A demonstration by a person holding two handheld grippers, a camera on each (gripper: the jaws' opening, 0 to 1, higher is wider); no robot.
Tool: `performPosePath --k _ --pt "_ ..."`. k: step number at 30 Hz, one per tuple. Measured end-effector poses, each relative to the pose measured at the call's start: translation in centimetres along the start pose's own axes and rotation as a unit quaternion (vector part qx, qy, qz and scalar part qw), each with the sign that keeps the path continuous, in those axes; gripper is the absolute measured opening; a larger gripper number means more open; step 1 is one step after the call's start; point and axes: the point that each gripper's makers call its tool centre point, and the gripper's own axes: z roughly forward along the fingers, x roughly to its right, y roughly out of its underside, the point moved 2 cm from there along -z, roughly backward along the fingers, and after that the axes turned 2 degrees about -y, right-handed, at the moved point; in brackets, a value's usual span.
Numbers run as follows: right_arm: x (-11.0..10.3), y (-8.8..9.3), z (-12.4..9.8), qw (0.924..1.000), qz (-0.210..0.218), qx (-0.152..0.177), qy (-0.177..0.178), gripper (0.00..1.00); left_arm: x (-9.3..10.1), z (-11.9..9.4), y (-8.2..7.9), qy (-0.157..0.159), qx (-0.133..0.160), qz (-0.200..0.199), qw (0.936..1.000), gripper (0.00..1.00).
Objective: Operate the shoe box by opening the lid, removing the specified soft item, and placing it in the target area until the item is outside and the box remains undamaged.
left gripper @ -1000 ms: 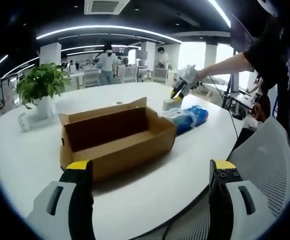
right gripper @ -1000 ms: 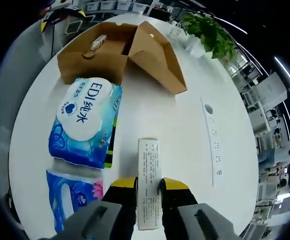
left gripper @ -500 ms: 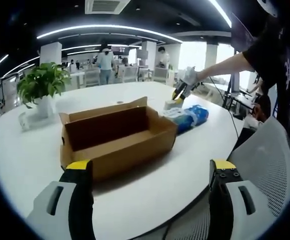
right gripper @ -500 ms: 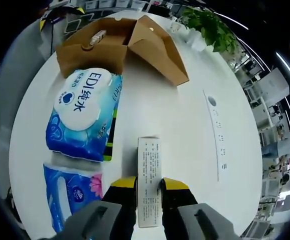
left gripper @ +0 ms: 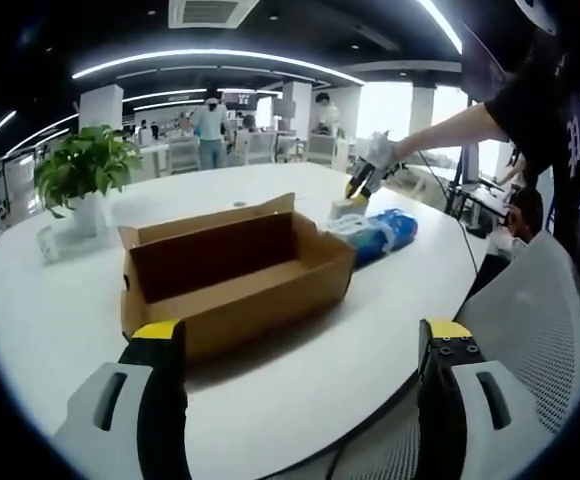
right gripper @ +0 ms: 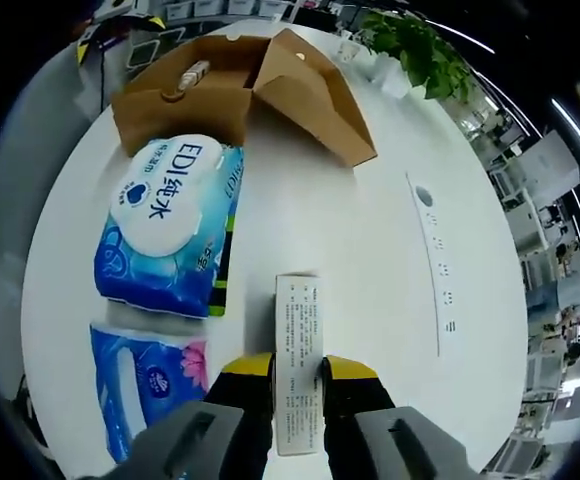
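Note:
The open brown shoe box (left gripper: 235, 273) sits on the white table (left gripper: 60, 300), lid flap up at the back; in the right gripper view the same shoe box (right gripper: 230, 95) lies at the top. My left gripper (left gripper: 300, 345) stands open near the table's front edge, well short of the box. My right gripper (right gripper: 297, 372) is shut on a narrow white printed carton (right gripper: 298, 355), held over the table. In the left gripper view that right gripper (left gripper: 356, 187) shows beyond the box. Blue soft packs (right gripper: 170, 225) lie beside the box, a second blue pack (right gripper: 145, 385) nearer me.
A potted green plant (left gripper: 80, 175) stands at the table's far left. A white power strip (right gripper: 433, 265) lies on the table right of the carton. A grey mesh chair (left gripper: 540, 330) is at the table's near right edge. People stand in the office background.
The right gripper view has shifted slightly; the carton stays clamped in the jaws. The left gripper and the box have not moved.

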Motion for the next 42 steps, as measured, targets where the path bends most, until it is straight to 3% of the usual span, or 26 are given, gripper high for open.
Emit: performPosePath --k 17,42 --pt "-1.8 2.5 -1.0 0.9991 -0.022 -0.031 -0.016 0.14 0.0 0.0 -0.3 0.000 0.006 -0.001 1.0000 0.96" --pt "-3.1 3.1 -1.7 0.9987 -0.007 -0.045 -0.024 0.14 0.1 -0.1 -0.5 0.000 0.013 0.005 0.9999 0.95"
